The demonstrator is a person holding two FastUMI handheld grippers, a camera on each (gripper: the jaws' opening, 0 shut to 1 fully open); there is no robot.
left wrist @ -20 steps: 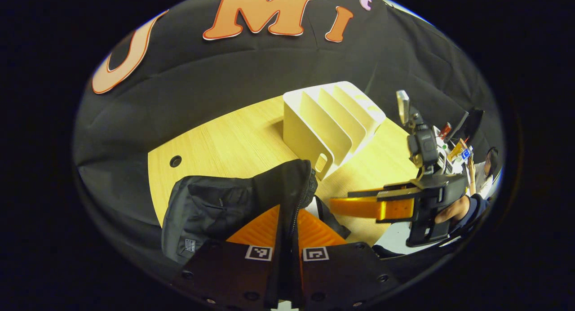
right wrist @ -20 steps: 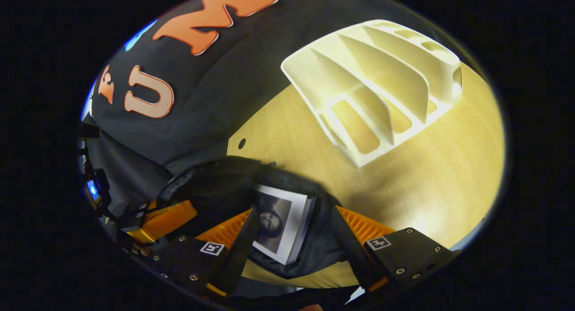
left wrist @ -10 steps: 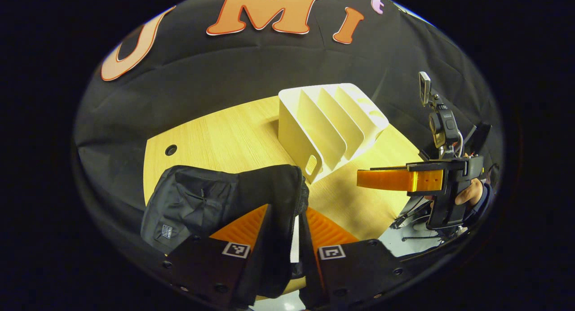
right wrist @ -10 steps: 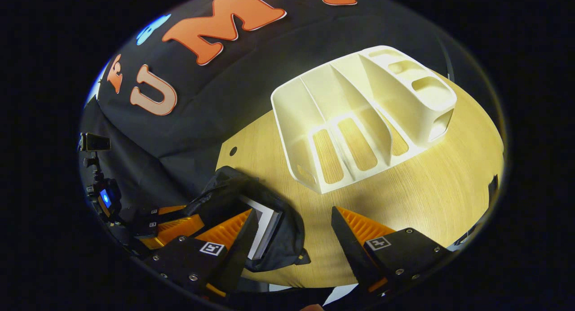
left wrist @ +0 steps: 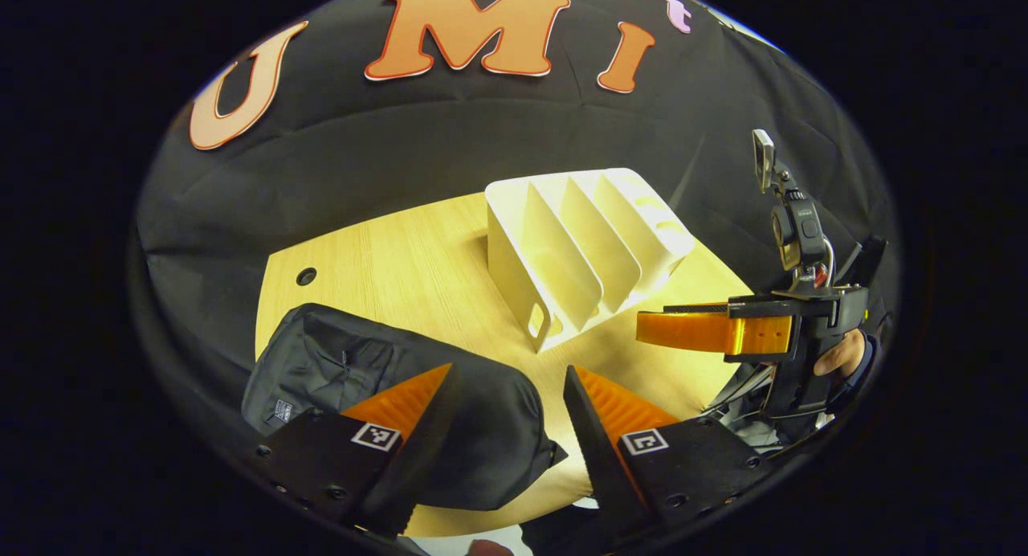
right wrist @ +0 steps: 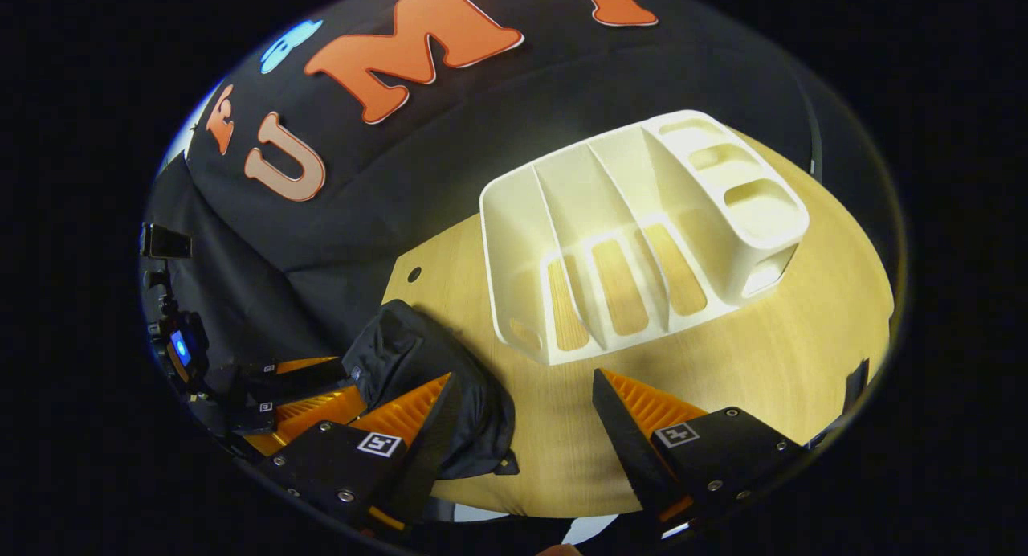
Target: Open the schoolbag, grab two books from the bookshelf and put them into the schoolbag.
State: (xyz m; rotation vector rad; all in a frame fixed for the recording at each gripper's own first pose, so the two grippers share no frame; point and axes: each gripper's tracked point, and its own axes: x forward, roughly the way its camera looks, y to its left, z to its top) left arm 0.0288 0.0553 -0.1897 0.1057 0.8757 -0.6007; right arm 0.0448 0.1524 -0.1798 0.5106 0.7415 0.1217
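Pale wooden tabletop (left wrist: 385, 259): bears a white plastic slotted bookshelf (left wrist: 578, 243), far centre, slots bare, and a black fabric schoolbag (left wrist: 450, 411) slumped at the near edge, presumably packed. Left gripper (left wrist: 506, 427) and right gripper (right wrist: 522, 427): each hovers wide open, holding nothing, apparently clear of the bag.

Left claw (left wrist: 506, 379) agape, right claw (right wrist: 522, 383) agape, both seemingly empty.

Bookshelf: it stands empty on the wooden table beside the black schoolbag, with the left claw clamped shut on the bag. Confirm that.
Not quite. The left claw is open, its fingers spread over the schoolbag and gripping nothing, as the left gripper view shows. The rest holds: the bookshelf stands empty on the wooden table beside the black bag.
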